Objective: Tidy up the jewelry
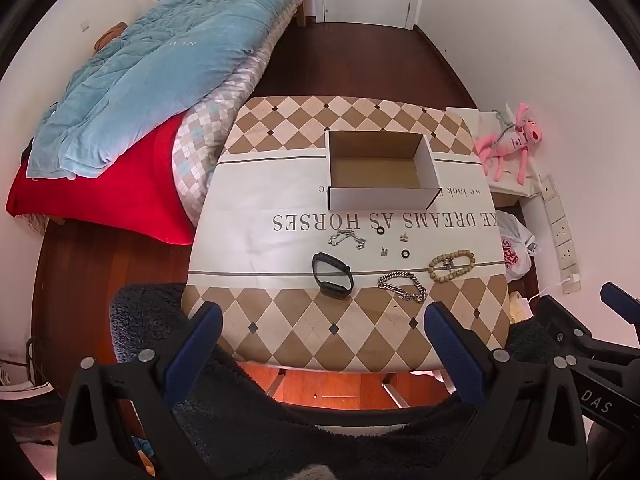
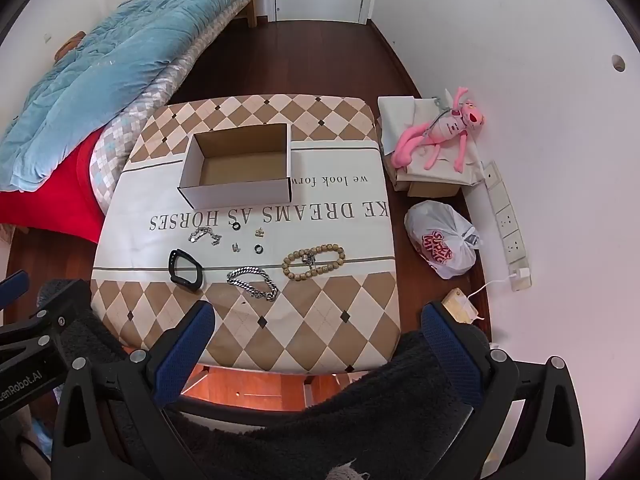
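Left gripper spread wide, nothing betw. fingers, hanging over near edge of table. Beyond left finger, past tips: black band, upright on its edge. Further out, small silver chain. Ahead betw. fingers: chunky silver chain, near right fingertip but apart; tiny clasp, two black rings and, small charm beyond it. Beyond right finger: bead bracelet w/ small metal piece lying inside loop. Open box far ahead, empty, all jewelry on cloth outside it. Right gripper also spread wide, empty, over same near edge; its black frame in corner of left view. From right cam: band and chunky chain ahead of left finger, beads ahead betw. fingers, box far beyond left finger.
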